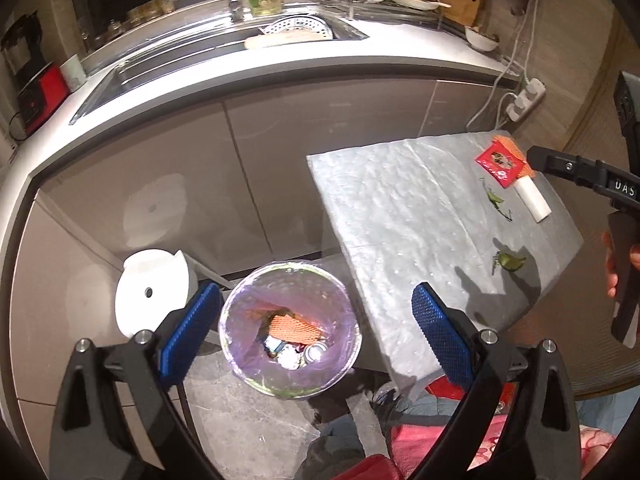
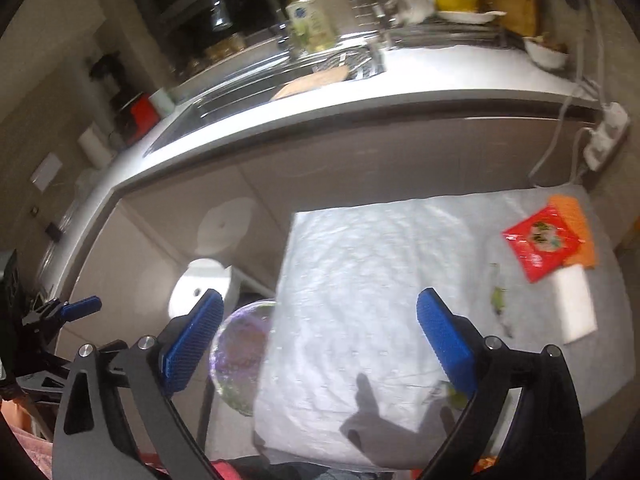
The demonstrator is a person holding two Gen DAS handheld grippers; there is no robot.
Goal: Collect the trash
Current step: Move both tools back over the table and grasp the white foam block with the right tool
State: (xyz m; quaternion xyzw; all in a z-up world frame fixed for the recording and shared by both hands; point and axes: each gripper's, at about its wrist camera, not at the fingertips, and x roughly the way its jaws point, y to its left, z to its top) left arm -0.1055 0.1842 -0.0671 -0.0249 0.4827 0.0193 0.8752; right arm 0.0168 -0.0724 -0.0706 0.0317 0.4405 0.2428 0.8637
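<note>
The left tool (image 1: 316,322) hangs spread wide and empty above the trash bin (image 1: 291,330), whose purple liner already holds orange foam netting, a can and crumpled paper. The right tool (image 2: 320,336) is likewise wide apart and empty over the padded surface (image 2: 380,280). On that surface lie a red wrapper (image 2: 540,246) overlapping an orange piece (image 2: 574,220), a white block (image 2: 576,306) touching the wrapper, and green vegetable scraps (image 2: 498,296). Behind runs a kitchen counter with a sink (image 1: 224,56).
</note>
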